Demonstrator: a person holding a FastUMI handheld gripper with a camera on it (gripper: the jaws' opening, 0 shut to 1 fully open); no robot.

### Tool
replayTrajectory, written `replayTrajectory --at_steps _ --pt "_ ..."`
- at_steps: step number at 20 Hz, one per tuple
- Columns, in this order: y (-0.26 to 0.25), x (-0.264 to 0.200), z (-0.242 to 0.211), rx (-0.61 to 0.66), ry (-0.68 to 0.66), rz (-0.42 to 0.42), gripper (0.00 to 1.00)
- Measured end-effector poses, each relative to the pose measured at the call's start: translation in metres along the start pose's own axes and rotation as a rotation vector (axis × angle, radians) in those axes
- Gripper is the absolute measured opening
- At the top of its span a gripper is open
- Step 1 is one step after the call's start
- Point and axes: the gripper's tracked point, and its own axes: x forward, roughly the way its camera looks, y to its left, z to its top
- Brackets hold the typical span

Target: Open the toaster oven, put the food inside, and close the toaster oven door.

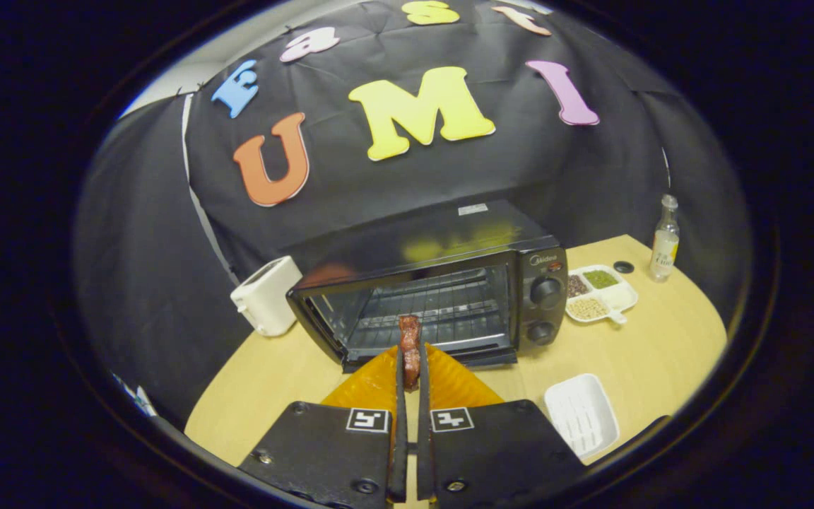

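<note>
A black toaster oven (449, 283) stands on the wooden table (661, 353) with its door down and its wire rack (435, 304) in sight. My gripper (410, 367) is shut on a dark reddish strip of food (410, 339), which sticks up past the fingertips, just in front of the oven's opening. An orange plate (372, 385) lies under the fingers, between them and the lowered door (478, 353).
A white toaster (266, 293) sits left of the oven. Right of the oven are a white divided dish of grains (601, 293), a small clear bottle (665, 240) and a dark cap (623, 267). A white rectangular tray (582, 413) lies right of my fingers.
</note>
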Motion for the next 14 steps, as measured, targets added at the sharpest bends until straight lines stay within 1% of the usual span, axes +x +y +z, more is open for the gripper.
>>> replayTrajectory --at_steps 3,6,8,11,14 --pt "-0.013 0.031 -0.004 0.102 -0.054 -0.017 0.09" --pt "-0.015 0.059 -0.004 0.185 -0.093 0.025 0.09" --pt "-0.013 0.075 0.002 0.213 -0.132 0.061 0.08" --pt "-0.003 0.096 0.011 0.294 -0.151 0.132 0.08" --pt "-0.013 0.118 0.013 0.343 -0.141 0.116 0.09"
